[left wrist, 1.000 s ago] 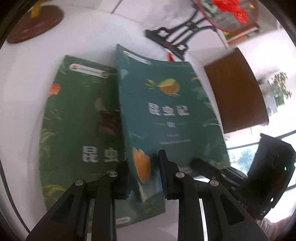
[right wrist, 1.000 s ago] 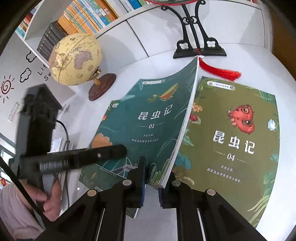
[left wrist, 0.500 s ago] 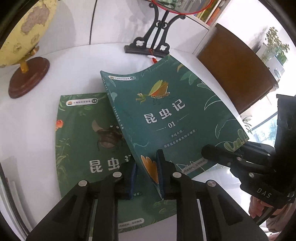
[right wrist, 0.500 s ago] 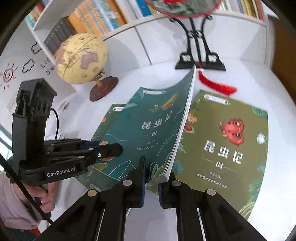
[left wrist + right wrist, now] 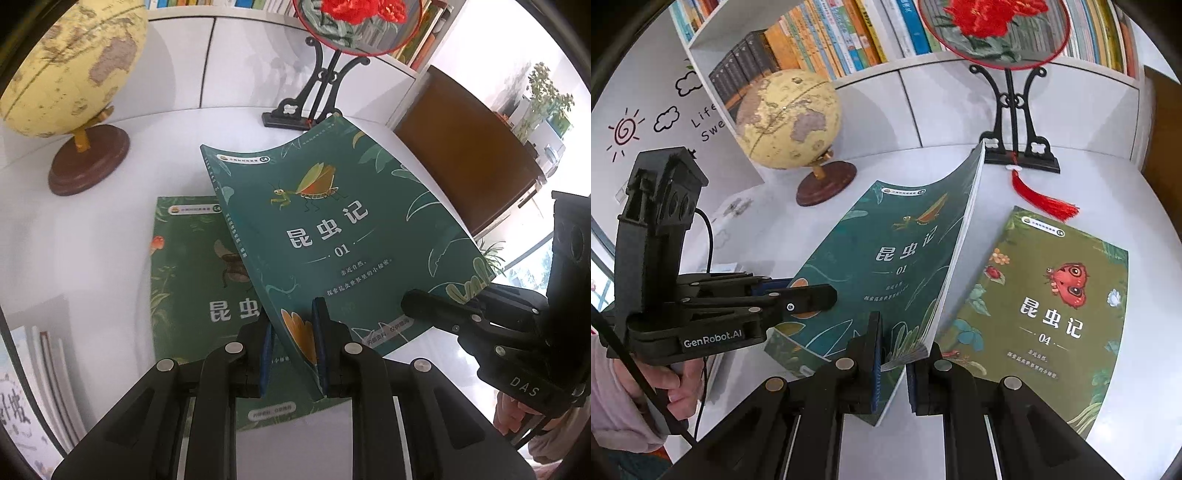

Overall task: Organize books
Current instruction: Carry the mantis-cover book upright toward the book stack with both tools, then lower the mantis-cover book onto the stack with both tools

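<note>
A teal book marked 01 is held tilted in the air above the white table. My left gripper is shut on its near left corner. My right gripper is shut on its near right corner, and the book bends upward at its far edge. A green book with a beetle cover lies flat on the table under it. An olive book marked 04 lies flat to the right. The right gripper's finger shows in the left wrist view, and the left gripper's body in the right wrist view.
A yellow globe on a brown base stands at the back left. A round embroidered fan on a black stand with a red tassel stands at the back. Shelves of books run behind. A brown cabinet stands at the right.
Both grippers have lifted the 01 book higher and tipped it up, so more of the globe, fan stand and shelves comes into view. The flat books have not moved.
</note>
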`<state>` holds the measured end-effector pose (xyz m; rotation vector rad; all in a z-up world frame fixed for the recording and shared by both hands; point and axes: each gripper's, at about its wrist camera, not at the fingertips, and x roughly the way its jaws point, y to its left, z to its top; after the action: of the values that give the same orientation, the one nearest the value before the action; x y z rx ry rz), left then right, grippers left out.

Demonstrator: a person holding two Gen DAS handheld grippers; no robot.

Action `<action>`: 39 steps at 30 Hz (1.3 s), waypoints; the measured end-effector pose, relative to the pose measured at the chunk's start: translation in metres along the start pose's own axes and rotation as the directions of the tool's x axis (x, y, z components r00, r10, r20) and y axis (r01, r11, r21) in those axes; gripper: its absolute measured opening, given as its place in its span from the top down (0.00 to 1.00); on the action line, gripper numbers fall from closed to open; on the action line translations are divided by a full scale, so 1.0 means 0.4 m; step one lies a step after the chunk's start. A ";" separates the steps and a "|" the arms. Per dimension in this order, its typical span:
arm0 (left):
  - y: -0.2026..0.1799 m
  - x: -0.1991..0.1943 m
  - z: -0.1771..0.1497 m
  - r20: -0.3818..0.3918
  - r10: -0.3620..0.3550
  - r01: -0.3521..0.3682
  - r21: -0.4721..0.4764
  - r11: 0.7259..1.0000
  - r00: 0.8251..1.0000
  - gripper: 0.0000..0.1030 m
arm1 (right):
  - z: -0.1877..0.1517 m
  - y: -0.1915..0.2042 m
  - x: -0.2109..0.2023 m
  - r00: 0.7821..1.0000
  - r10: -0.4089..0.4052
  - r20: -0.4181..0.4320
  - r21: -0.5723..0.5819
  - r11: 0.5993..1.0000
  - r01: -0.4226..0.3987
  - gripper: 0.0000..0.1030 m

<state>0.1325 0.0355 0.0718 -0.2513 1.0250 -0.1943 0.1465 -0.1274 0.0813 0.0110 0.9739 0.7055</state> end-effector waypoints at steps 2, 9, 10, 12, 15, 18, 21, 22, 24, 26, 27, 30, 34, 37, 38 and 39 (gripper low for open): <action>0.004 -0.018 -0.010 0.008 0.002 -0.002 -0.005 1.000 1.000 0.85 | -0.001 0.014 -0.006 1.000 0.002 0.005 -0.006 1.000 -0.002 0.90; 0.025 -0.092 -0.043 0.043 0.024 -0.023 -0.019 1.000 0.999 0.85 | -0.015 0.084 -0.031 1.000 0.017 0.025 -0.022 1.000 -0.017 0.90; 0.029 -0.102 -0.048 0.048 0.027 -0.026 -0.024 0.999 0.999 0.85 | -0.016 0.095 -0.033 0.999 0.021 0.026 -0.025 0.999 -0.020 0.90; 0.041 -0.126 -0.058 0.060 0.033 -0.031 -0.035 0.999 0.998 0.85 | -0.019 0.122 -0.038 0.999 0.028 0.032 -0.030 0.999 -0.027 0.90; 0.066 -0.166 -0.082 0.072 0.045 -0.041 -0.054 0.998 0.996 0.85 | -0.025 0.176 -0.048 0.998 0.041 0.044 -0.046 0.998 -0.039 0.90; 0.100 -0.218 -0.115 0.091 0.060 -0.053 -0.078 0.996 0.994 0.85 | -0.031 0.230 -0.053 0.997 0.059 0.050 -0.062 0.997 -0.056 0.90; 0.131 -0.260 -0.142 0.103 0.074 -0.064 -0.097 0.993 0.992 0.85 | -0.038 0.288 -0.054 0.996 0.077 0.051 -0.080 0.994 -0.073 0.89; 0.148 -0.281 -0.155 0.109 0.081 -0.069 -0.108 0.992 0.991 0.85 | -0.041 0.307 -0.054 0.995 0.082 0.051 -0.085 0.993 -0.077 0.89; 0.174 -0.312 -0.175 0.120 0.091 -0.076 -0.125 0.989 0.989 0.85 | -0.045 0.349 -0.053 0.994 0.096 0.052 -0.094 0.991 -0.091 0.89; 0.197 -0.338 -0.192 0.128 0.101 -0.082 -0.143 0.986 0.987 0.85 | -0.048 0.389 -0.050 0.993 0.109 0.053 -0.105 0.989 -0.103 0.89; 0.211 -0.354 -0.201 0.131 0.105 -0.084 -0.152 0.985 0.986 0.85 | -0.050 0.412 -0.049 0.992 0.117 0.053 -0.110 0.988 -0.111 0.89; 0.252 -0.400 -0.229 0.141 0.127 -0.101 -0.175 0.979 0.982 0.85 | -0.057 0.476 -0.041 0.990 0.134 0.052 -0.121 0.984 -0.127 0.89; 0.302 -0.447 -0.260 0.147 0.152 -0.120 -0.205 0.971 0.977 0.85 | -0.071 0.564 -0.027 0.986 0.160 0.047 -0.135 0.979 -0.152 0.89; 0.341 -0.476 -0.289 0.145 0.169 -0.133 -0.227 0.965 0.975 0.85 | -0.080 0.617 -0.012 0.985 0.171 0.040 -0.135 0.977 -0.164 0.89; 0.349 -0.483 -0.297 0.144 0.175 -0.139 -0.231 0.963 0.974 0.85 | -0.086 0.635 -0.007 0.984 0.174 0.038 -0.132 0.977 -0.168 0.89; 0.364 -0.493 -0.312 0.140 0.183 -0.146 -0.238 0.960 0.973 0.85 | -0.093 0.654 -0.001 0.984 0.176 0.034 -0.127 0.977 -0.171 0.89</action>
<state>-0.0688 0.2143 0.1281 -0.3803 0.9017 0.0950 -0.0238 0.0656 0.1418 0.0030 0.8916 0.9221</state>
